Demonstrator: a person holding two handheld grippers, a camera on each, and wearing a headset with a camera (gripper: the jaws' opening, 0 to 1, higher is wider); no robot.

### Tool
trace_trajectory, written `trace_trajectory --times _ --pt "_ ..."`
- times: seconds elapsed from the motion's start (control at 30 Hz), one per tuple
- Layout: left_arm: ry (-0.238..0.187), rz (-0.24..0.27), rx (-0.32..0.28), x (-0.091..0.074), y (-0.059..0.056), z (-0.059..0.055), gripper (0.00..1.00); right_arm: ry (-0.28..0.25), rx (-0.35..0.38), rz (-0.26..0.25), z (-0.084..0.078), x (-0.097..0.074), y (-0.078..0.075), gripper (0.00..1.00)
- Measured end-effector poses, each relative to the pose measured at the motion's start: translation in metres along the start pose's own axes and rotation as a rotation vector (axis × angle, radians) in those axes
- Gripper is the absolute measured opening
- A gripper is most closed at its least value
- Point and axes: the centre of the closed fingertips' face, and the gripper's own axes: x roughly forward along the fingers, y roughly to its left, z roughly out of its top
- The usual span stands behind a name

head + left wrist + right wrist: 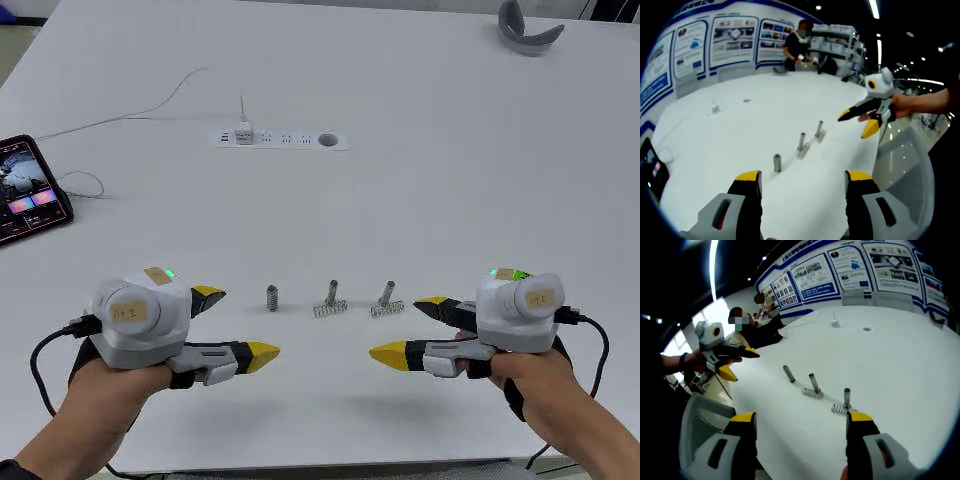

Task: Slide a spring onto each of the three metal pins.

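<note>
Left hand-held gripper (248, 322) and right hand-held gripper (395, 327) gape empty; three pins (332, 290), three springs (330, 309), one mounted.

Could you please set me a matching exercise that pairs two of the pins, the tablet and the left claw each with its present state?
Things:
1. leftmost pin
2. middle pin
3. tablet
4. left claw

States:
A. open
B. screen lit
C. wears the fitted spring
D. bare, with the loose spring lying at its foot

Pairs: 1-C, 2-D, 3-B, 4-A
</note>
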Motion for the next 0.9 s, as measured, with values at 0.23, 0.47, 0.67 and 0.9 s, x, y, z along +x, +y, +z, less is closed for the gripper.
trace_trajectory --times 0.23,0.47,0.67,0.9 --pt "0.004 -0.023 0.021 0.008 -0.006 0.004 0.68 0.003 0.003 -0.003 -0.002 -0.002 0.001 0.75" --pt "0.028 -0.064 0.087 0.018 -0.024 0.009 0.68 0.004 0.005 -0.010 -0.004 -0.007 -0.001 0.76" --pt "0.061 -0.099 0.135 0.032 -0.033 0.007 0.68 0.016 -0.008 -0.016 -0.007 -0.010 -0.003 0.76" --pt "0.109 -0.123 0.189 0.051 -0.036 0.004 0.65 0.016 -0.017 -0.010 -0.007 -0.014 -0.001 0.77"
